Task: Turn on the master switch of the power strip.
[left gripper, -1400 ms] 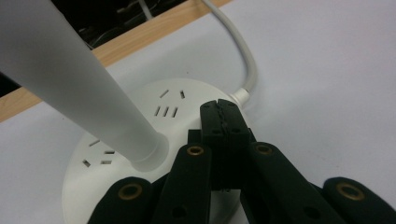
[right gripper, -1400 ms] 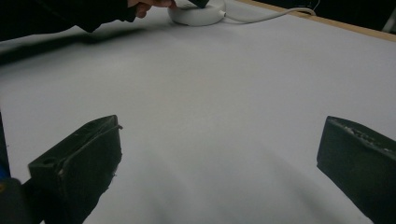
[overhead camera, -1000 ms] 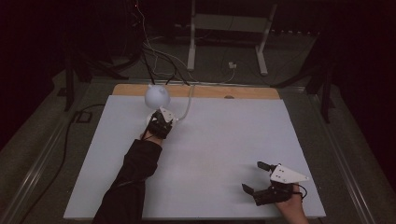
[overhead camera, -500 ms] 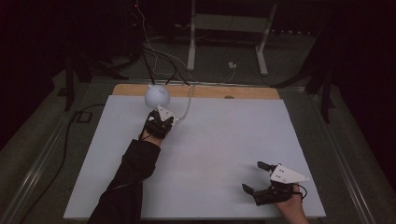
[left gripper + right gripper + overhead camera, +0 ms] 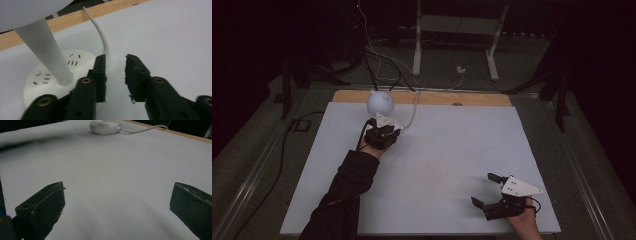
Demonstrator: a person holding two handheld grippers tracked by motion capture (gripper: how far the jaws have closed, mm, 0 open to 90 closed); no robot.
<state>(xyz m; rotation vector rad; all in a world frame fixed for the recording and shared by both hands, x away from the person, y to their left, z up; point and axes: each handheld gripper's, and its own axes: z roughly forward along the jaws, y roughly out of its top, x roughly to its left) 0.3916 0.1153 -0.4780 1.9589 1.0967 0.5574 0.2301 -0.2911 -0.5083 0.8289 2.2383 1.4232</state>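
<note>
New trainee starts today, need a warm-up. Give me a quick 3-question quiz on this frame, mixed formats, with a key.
1. True or false: the left gripper has its fingers clamped on the lamp's stem.
2. Multiple choice: where does the lamp's white cord run from the round base? A) toward the wooden strip at the table's far edge B) toward the right gripper C) under the person's sleeve
3. Fill in: the right gripper's fingers are wide ____ over the bare white table top.

Key: 1 false, the fingers stand slightly apart beside the stem, holding nothing; 2 A; 3 open.
</note>
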